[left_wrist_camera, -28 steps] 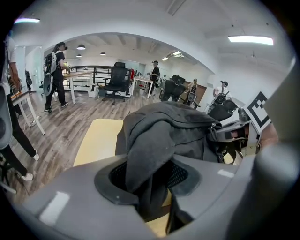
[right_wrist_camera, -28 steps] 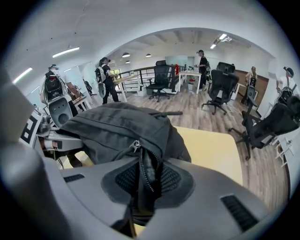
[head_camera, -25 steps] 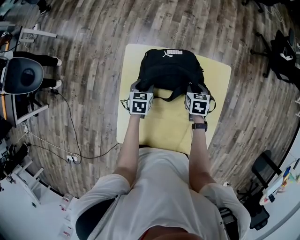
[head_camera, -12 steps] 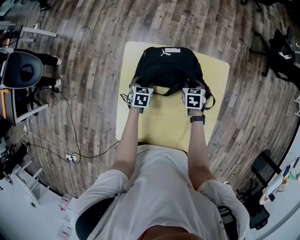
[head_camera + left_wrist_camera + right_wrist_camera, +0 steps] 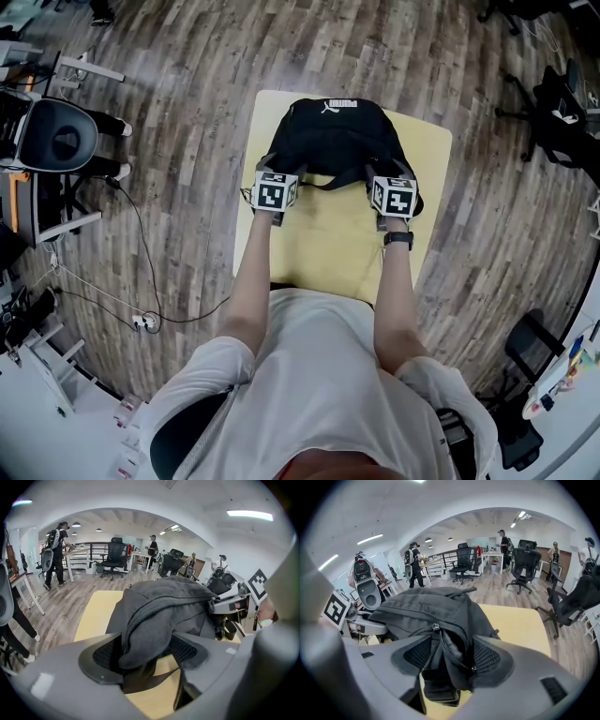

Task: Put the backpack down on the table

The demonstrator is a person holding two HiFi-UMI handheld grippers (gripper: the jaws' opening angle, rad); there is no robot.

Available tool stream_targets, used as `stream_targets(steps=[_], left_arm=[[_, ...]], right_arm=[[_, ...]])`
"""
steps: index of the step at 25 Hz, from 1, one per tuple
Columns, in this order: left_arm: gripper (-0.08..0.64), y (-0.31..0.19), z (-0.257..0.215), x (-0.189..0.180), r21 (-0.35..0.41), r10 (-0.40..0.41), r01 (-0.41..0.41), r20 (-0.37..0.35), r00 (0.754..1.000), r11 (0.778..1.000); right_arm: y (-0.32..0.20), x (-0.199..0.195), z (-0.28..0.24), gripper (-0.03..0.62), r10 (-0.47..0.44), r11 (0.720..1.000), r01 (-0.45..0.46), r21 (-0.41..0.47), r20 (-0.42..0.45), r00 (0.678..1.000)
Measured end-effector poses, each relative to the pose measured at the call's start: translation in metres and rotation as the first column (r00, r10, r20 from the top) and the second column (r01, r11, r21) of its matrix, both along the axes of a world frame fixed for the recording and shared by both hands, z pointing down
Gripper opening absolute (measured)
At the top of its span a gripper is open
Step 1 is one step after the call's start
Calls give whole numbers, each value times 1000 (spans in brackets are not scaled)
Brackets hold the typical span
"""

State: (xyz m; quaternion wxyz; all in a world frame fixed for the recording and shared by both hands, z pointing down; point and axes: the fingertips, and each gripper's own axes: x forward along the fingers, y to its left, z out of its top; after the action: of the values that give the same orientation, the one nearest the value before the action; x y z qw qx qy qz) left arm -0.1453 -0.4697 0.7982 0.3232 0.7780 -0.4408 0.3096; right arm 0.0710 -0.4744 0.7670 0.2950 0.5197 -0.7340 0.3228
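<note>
Left gripper (image 5: 149,654) has its jaws spread, having just been opening, and a fold of the black backpack (image 5: 164,603) hangs loosely between them, with the mesh of both pads showing bare beside the cloth. Its partner, the right gripper (image 5: 451,656), is likewise released after just opening its jaws; a zippered edge of the same bag droops between them without being pinched. Seen from the head view, both grippers sit at the bag's near corners, one at each side, pointing forward and down, with a dark strap (image 5: 330,184) sagging between them. The backpack lies on the far half of the yellow table (image 5: 328,251), its logo end toward the far edge, while the near half of the top is bare. A watch (image 5: 398,239) is on the person's right wrist. Around the table is wood-plank floor (image 5: 187,75), with an office chair (image 5: 54,141) well off to the left and a cable (image 5: 150,272) trailing across the boards
</note>
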Motion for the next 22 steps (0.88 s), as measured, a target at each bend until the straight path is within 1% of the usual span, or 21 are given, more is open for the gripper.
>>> stream_targets(steps=[2,6,12,15,22], left_arm=[[318,3,-8,1,22,7,-7,-4,1000,1000],[347,10,-25,1,58,12,-12,-4,1000,998],[365,18,-47,-8,95,-23,24,-10,1000,995],[367,19,-60,-7,119,-31,33,-18,999,992],[365,26,-94,2,185,-52,59,-40,998,981]], right_arm=[[3,0,-7,264,-4,1000,4,13,5,1000],[12,1,-19,282,-13,999,13,47,2,1000],[22,-1,-40,284,-30,995,29,95,3,1000],[23,1,-50,285,-18,994,16,113,15,1000],[33,3,-79,285,-38,984,36,174,6,999]])
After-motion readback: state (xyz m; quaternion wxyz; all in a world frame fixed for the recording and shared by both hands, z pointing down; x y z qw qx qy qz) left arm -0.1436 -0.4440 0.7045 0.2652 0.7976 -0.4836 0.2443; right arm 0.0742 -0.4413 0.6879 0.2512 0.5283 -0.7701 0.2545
